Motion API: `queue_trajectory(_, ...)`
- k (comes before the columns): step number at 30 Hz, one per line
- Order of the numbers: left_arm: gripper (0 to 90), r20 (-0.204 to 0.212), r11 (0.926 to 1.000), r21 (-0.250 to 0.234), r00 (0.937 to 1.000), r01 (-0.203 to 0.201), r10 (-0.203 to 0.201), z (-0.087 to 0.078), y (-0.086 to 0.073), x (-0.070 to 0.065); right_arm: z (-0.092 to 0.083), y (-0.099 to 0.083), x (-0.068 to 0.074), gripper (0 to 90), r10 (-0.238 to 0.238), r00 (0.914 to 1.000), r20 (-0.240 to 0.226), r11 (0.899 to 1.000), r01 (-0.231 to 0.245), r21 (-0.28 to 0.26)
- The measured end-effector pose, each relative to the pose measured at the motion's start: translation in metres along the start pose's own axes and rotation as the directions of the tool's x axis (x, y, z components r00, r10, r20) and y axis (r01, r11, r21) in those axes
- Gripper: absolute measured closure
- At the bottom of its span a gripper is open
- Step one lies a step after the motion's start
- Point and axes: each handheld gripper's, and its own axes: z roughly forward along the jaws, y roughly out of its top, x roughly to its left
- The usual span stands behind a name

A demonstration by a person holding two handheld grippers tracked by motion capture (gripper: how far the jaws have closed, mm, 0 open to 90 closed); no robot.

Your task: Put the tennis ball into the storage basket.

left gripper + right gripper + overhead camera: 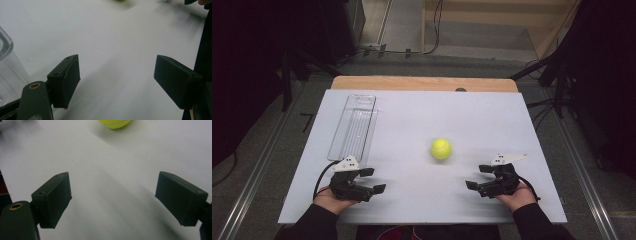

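A yellow-green tennis ball [441, 148] lies on the white tabletop [412, 115], a little right of centre. It peeks in at the top edge of the right gripper view as the ball [114, 123]. My left gripper [373, 180] rests near the front left, open, nothing between its jaws; its pads [71, 80] stand wide apart over bare white surface. My right gripper [476, 176] sits at the front right, also open and holding nothing, its jaws pointing toward the middle, the ball ahead of its pads [53, 197].
A long clear plastic tray [354, 126] lies at the left, running from the far edge toward my left gripper; its corner [7, 65] shows beside the left jaw. A wooden board edge [422, 83] sits beyond the white top. Dark stands and cables flank the table.
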Motion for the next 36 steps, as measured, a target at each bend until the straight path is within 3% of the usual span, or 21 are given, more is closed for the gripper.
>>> queue_trajectory(15,21.2,-0.016,1.0000,-0.001,0.9999,0.004,-0.004,-0.0032,-0.0035,0.0027,0.0029,0.0042,0.0015,11.6,0.010,0.9998,-0.015,1.000,-0.010,-0.006)
queue_trajectory(25,21.2,-0.009,0.9999,-0.007,0.9999,0.009,-0.009,-0.0045,-0.0008,-0.0021,0.0006,0.0016,0.0021,11.7,0.008,0.9998,-0.020,1.000,-0.008,-0.016)
queue_trajectory(36,21.2,-0.007,0.9998,-0.006,0.9998,0.021,-0.021,-0.0028,0.0001,0.0014,0.0008,0.0009,0.0018,11.7,0.012,0.9996,-0.026,1.000,-0.012,-0.014)
